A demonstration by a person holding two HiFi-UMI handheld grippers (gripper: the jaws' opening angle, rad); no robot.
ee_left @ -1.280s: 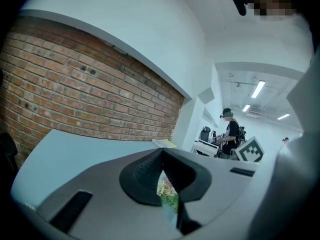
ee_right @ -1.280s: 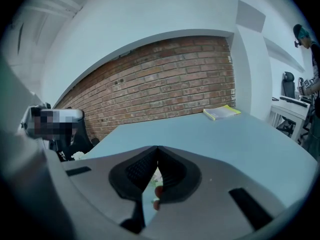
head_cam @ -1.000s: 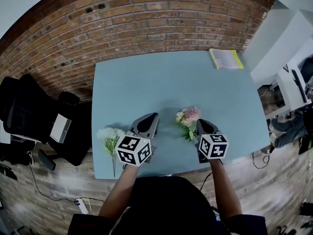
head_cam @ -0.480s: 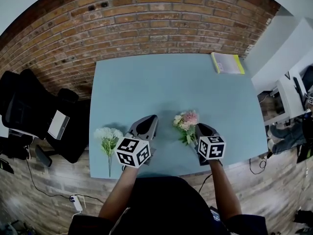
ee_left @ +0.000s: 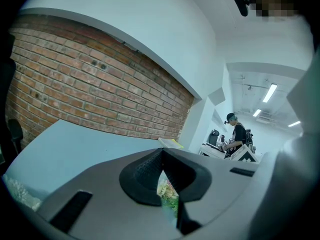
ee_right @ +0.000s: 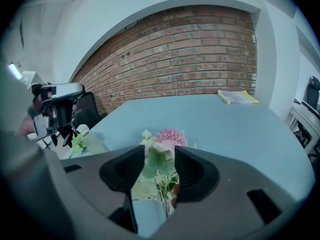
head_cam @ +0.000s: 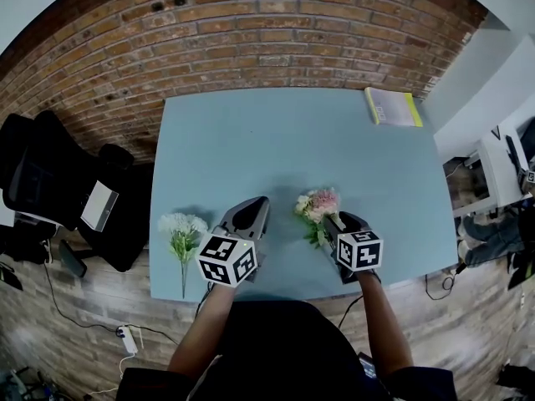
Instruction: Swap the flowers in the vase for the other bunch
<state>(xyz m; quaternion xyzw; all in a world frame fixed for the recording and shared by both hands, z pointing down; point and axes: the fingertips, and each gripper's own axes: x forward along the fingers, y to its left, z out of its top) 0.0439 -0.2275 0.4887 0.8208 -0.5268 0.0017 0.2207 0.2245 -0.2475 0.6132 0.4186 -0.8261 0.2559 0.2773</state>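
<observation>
The pink bunch lies right of centre on the table, blooms up-frame. Its stems run down-frame between the jaws of the right gripper, which have just been opening and sit loose. The white bunch lies lower left, stem down-frame, nearest the left gripper, which is clenched on nothing.

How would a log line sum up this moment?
left gripper: shut, empty | right gripper: jaws just opening, pink bunch between them | white bunch: on table, left
</observation>
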